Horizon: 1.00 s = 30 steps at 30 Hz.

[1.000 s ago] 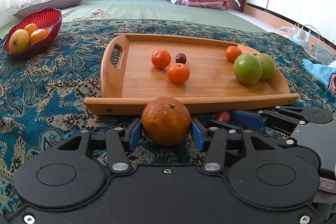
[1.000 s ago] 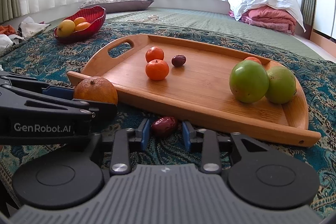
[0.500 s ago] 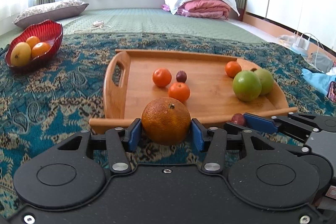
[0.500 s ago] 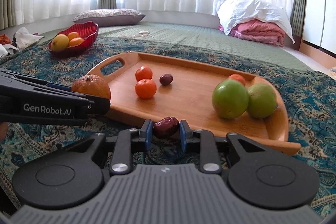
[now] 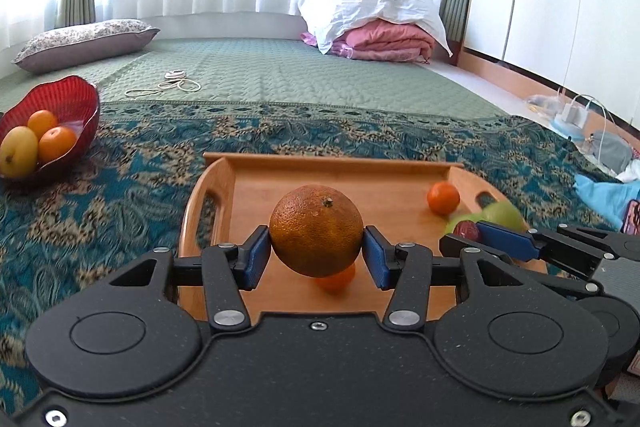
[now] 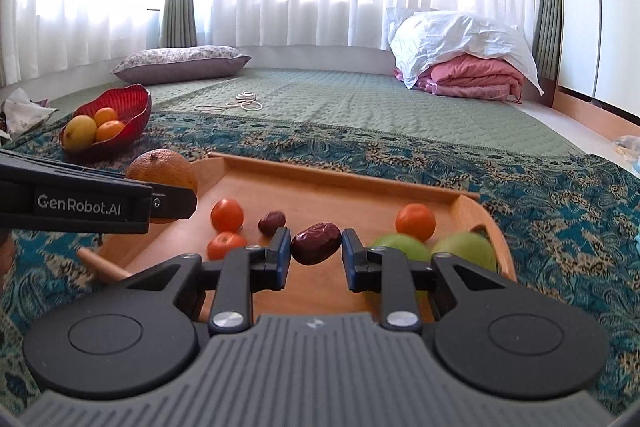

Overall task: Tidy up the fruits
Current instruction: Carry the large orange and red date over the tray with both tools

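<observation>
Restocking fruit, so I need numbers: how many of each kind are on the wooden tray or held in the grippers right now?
Large orange, left gripper: 1
Small oranges on the wooden tray: 3
Green apples: 2
Red dates, one in the right gripper: 2
Total: 8

Teal paisley blanket [image 6: 560, 211] covers the lower frame, green quilted mat [image 6: 360, 107] behind it. On the blanket: wooden tray [image 6: 320, 187] center, red bowl [image 6: 136, 103] left. White cord [image 6: 240, 103] and pillow [image 6: 180, 65] on the mat.

A teal paisley-patterned cloth [image 6: 560, 211] lies under a honey-brown wooden tray [image 6: 344, 183]; the ribbed glass bowl [image 5: 76, 99] is red.
</observation>
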Tool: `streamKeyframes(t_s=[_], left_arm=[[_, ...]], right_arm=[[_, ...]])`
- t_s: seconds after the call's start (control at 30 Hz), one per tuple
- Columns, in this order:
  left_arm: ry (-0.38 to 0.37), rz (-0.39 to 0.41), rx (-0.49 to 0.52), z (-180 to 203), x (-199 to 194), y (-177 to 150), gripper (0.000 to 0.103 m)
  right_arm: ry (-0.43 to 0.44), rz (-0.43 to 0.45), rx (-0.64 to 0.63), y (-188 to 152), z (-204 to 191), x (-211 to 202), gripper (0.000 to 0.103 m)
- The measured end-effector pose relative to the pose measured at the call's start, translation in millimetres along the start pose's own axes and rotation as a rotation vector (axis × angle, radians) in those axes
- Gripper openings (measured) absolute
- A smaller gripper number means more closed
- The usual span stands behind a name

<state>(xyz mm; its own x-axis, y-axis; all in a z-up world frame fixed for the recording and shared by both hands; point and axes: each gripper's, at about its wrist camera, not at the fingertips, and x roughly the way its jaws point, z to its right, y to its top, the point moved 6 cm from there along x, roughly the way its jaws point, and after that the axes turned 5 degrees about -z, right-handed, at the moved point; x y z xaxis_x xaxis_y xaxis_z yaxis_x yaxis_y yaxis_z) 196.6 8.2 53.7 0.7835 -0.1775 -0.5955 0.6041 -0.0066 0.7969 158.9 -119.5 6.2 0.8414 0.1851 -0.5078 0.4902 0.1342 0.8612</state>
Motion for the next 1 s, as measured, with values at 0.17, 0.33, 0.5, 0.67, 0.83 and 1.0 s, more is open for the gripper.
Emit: streamKeyframes(t_s=[0.17, 0.33, 0.5, 0.67, 0.83, 1.0], left_arm=[[0.003, -0.023, -0.009, -2.6, 23.0, 24.2, 0.048], [-0.010, -0.058, -0.013, -2.9, 47.8, 39.1, 0.048], [-0.015, -0.102, -0.038, -3.3, 75.6, 50.8, 0.048], [-0.012, -0.145, -0.045, -4.4, 102.2, 57.6, 0.048], [-0.002, -0.170, -0.053, -6.7, 123.2, 61.4, 0.048], [0.013, -0.192, -0.056, -11.4, 139.4, 64.3, 0.048]], right_arm=[[-0.007, -0.026, 0.008, 23.6, 11.8, 18.3, 0.032], [0.002, -0.082, 0.033, 36.5, 21.0, 39.4, 0.031], [0.000, -0.135, 0.065, 42.1, 29.9, 60.5, 0.032], [-0.008, -0.176, 0.083, 43.7, 35.2, 78.3, 0.032], [-0.018, -0.218, 0.083, 41.7, 37.6, 94.0, 0.032], [-0.021, -0.243, 0.068, 39.2, 37.1, 103.6, 0.032]])
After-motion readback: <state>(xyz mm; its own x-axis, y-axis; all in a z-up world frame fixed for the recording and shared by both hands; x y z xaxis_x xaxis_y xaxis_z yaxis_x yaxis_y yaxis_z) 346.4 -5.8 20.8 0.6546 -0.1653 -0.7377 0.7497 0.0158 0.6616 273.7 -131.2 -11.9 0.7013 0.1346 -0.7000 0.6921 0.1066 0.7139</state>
